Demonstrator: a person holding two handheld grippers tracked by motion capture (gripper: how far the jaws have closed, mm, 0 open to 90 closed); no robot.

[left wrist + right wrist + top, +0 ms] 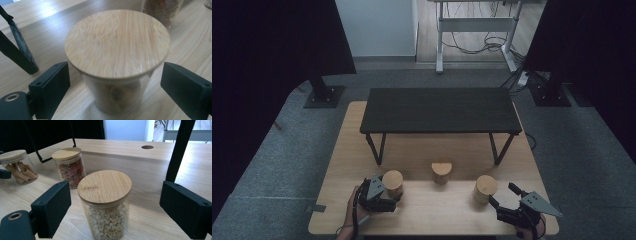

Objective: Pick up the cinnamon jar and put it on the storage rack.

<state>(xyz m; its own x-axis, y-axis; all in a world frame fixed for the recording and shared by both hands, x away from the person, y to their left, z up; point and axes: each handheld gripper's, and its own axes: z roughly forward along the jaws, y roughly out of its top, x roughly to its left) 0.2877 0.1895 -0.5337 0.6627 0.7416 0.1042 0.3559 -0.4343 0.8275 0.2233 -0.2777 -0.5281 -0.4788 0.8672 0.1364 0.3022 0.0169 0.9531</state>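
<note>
Three glass jars with round bamboo lids stand in a row near the front of the wooden table (362, 150). My left gripper (393, 196) is open around the left jar (392, 182); its jaws flank the left jar (117, 50) with a gap on each side. That jar (17, 166) holds tan tubes. My right gripper (504, 196) is open just in front of the right jar (486, 188). This jar (105, 202) of pale kernels stands between the right gripper (113, 200) jaws, untouched. The middle jar (441, 171) holds reddish pasta (70, 171).
A low black bench (440, 110) stands on the table behind the jars, and its thin legs (178, 150) come down close behind them. Beyond the table are grey floor, a white desk frame (439, 40) and dark curtains on both sides.
</note>
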